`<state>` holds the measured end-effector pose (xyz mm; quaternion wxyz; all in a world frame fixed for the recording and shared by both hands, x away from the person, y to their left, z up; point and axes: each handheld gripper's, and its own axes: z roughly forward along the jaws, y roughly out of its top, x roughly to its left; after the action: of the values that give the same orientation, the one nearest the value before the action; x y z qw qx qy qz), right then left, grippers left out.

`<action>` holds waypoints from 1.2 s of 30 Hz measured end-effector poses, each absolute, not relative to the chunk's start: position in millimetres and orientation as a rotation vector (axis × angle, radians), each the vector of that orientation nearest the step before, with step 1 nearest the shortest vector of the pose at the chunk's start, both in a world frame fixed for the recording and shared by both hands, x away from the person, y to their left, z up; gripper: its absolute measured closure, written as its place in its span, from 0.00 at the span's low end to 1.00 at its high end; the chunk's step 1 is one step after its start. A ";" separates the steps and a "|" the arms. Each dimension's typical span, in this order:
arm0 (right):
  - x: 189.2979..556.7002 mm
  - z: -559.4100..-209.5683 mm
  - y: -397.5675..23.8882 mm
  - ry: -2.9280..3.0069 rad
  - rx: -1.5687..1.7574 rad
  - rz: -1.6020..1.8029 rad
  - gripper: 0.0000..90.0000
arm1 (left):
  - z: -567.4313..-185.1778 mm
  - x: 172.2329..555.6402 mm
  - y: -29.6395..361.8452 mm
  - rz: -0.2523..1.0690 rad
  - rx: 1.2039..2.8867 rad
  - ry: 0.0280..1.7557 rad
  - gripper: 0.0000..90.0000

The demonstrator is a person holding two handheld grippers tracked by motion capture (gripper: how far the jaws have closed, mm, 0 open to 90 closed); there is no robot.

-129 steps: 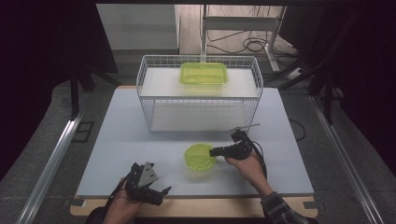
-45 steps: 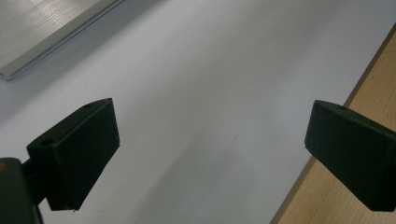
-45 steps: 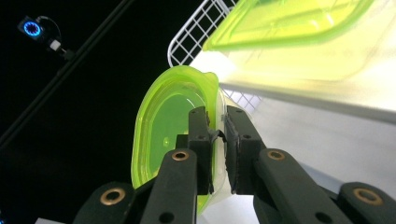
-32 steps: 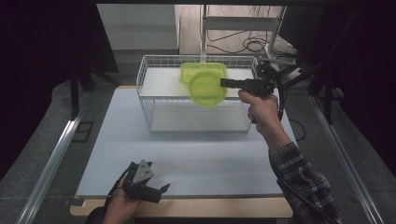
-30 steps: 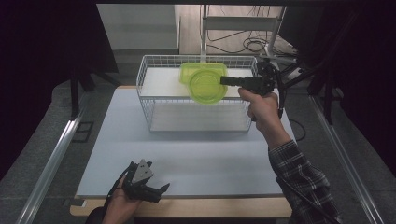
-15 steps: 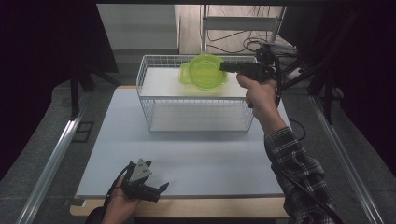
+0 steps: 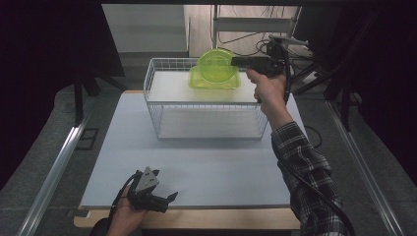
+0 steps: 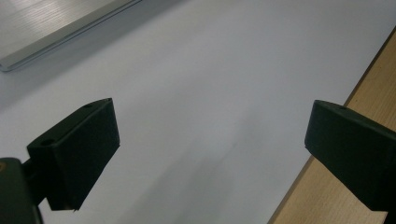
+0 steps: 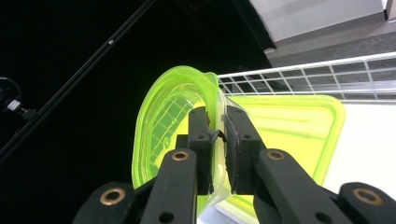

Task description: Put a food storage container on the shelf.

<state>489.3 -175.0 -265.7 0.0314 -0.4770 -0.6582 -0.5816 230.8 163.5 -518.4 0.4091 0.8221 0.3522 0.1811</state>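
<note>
My right gripper is shut on the rim of a round green bowl, held tilted on edge above the far part of the white wire basket. In the right gripper view the two black jaws pinch the bowl wall, my right gripper pointing over a rectangular green container. That green container lies on the basket's top at the back. My left gripper rests open at the table's near edge in a person's hand. In the left gripper view my left gripper has nothing between its jaws.
A white sheet covers the table, whose wooden edge shows at the front. Cables and a metal stand lie beyond the basket. A metal rail runs along the left side. Dark curtains flank both sides.
The right hand has carried the bowl up and farther back, from in front of the green container to above it. Over the earlier frames it lifted the bowl off the table. The left gripper stayed put.
</note>
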 end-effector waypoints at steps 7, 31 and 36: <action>497.5 -267.8 -171.8 -2.003 -1.509 -1.792 0.91 | -518.8 230.7 163.0 0.456 2.073 0.883 0.04; 501.7 -270.2 -158.4 -2.107 -1.656 -1.758 0.79 | -519.5 230.3 161.7 0.464 2.097 0.874 0.04; 502.3 -271.1 -157.3 -2.145 -1.687 -1.750 0.72 | -519.7 230.1 161.2 0.464 2.101 0.871 0.04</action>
<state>502.3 -157.3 -271.1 -0.0498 -0.5197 -0.6609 -0.5391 230.1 161.2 -519.7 0.3988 0.8299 0.3443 0.1834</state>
